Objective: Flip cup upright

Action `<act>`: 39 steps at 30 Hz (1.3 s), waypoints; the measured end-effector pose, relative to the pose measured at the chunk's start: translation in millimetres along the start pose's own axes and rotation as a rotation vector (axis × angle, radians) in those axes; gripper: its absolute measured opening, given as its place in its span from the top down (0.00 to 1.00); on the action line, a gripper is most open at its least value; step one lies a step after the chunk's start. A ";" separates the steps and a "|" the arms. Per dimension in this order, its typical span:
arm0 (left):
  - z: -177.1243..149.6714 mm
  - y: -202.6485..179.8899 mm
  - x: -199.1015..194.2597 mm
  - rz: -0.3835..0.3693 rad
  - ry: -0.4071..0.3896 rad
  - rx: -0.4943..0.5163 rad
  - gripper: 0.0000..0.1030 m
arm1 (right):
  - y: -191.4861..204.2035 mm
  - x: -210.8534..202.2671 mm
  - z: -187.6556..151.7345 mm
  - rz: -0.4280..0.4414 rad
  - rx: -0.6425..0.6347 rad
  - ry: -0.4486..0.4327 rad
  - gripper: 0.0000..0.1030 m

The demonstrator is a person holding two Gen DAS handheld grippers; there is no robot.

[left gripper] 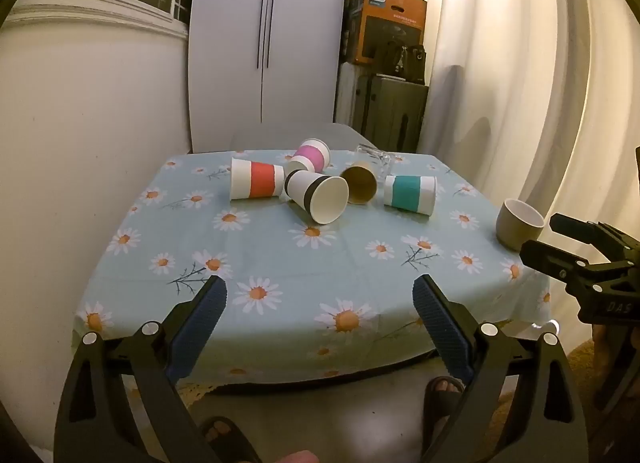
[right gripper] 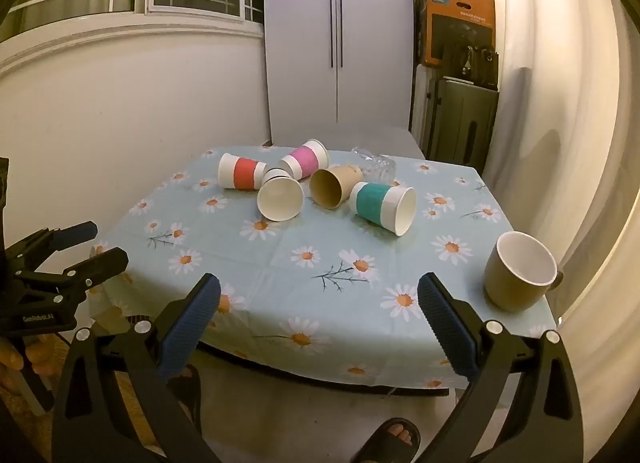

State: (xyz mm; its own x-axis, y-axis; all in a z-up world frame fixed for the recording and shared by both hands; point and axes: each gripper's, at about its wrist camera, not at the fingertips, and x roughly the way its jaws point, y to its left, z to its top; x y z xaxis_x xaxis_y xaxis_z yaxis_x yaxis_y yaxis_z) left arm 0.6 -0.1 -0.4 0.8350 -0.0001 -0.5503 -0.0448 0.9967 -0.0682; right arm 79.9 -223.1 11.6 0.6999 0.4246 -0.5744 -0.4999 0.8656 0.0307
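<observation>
Evidently nothing has been gripped yet: both tools hang off the near edge of the table (right gripper: 132, 223), fingers spread wide apart and empty. The left gripper (left gripper: 320, 295) faces the middle of the near edge, the right gripper (right gripper: 320, 295) faces the near right part. I would judge this the approach step, with the choice of cup not yet shown.

Nearest on the cloth, by the near right corner, a tan mug (right gripper: 520, 273) stands upright, mouth up; it needs no turning. Between it and the rest lies a broad bare stretch of daisy cloth, good open room for coming in and for setting a cup down.

Toward the far edge the paper cups lie on their sides in a loose cluster. The teal-banded cup (right gripper: 382, 203) lies furthest right, mouth toward the near right, apart from the mug. Left of it are the plain brown cup (right gripper: 334, 187) and the dark-banded white cup (right gripper: 280, 197), mouths toward the near edge. Behind them lie the red-banded cup (right gripper: 242, 171) and pink-banded cup (right gripper: 306, 159), close to touching the dark-banded one. A clear glass (right gripper: 378, 165) lies at the far edge.

The next move, I think, calls for reaching across the bare cloth and closing on a cup's side wall; the teal one seems the least crowded.
</observation>
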 end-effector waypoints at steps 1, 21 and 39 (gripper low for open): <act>0.0 0.1 -0.2 0.000 -0.003 -0.001 0.11 | -0.4 -0.6 0.6 -0.002 -0.001 -0.003 0.05; -2.3 -1.9 0.9 -0.001 -0.003 -0.006 0.11 | 3.3 -0.5 -1.7 -0.008 -0.007 -0.020 0.05; -7.3 -6.5 5.3 -0.003 -0.001 -0.008 0.11 | 1.7 0.1 -0.6 -0.001 -0.009 -0.013 0.05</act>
State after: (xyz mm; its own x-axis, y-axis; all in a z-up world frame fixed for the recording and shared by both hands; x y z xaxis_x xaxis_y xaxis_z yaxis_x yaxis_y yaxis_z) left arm 1.3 -7.1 -8.9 0.8355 -0.0032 -0.5494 -0.0468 0.9959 -0.0769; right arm 78.8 -221.8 11.1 0.7069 0.4275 -0.5635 -0.5040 0.8634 0.0227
